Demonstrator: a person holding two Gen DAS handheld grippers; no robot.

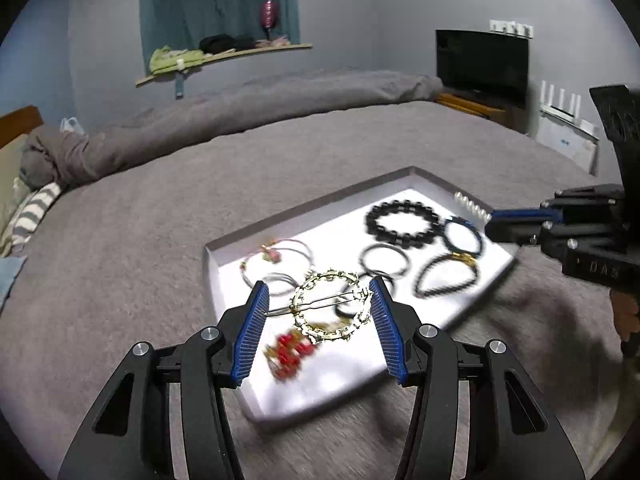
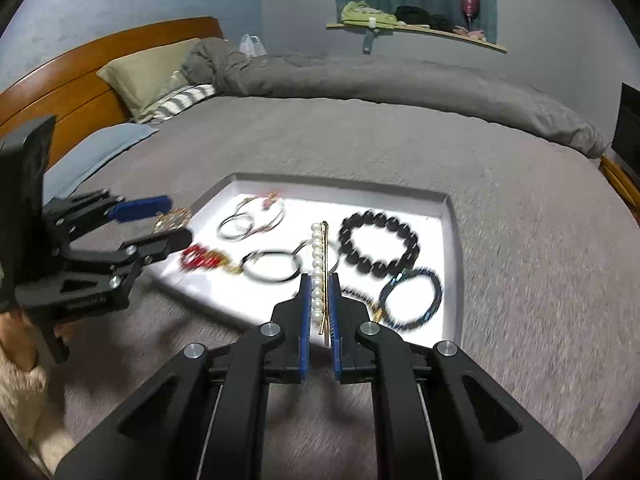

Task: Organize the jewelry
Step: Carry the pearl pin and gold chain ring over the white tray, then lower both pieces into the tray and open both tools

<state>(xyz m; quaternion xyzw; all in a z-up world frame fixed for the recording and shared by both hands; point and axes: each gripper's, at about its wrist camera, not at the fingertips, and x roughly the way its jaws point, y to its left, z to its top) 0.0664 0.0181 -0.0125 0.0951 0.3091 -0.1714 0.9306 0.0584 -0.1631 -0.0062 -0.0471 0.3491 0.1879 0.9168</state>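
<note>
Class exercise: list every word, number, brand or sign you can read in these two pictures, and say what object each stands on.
Raised lettering on the side of the right gripper, seen from the left wrist: blurred, not readable.
Raised lettering on the body of the left gripper, seen from the right wrist: blurred, not readable.
The tray, the jewelry and the television show no text.

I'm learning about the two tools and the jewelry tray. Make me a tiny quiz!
1. True or false: the right tool grips a pearl hair clip.
2. Which piece is between the left tool's fingers? A) black bead bracelet B) gold ring-shaped clip C) red piece
3. Fill in: the white tray lies on a gray ____.

Key: 1 true; 2 B; 3 bed.
</note>
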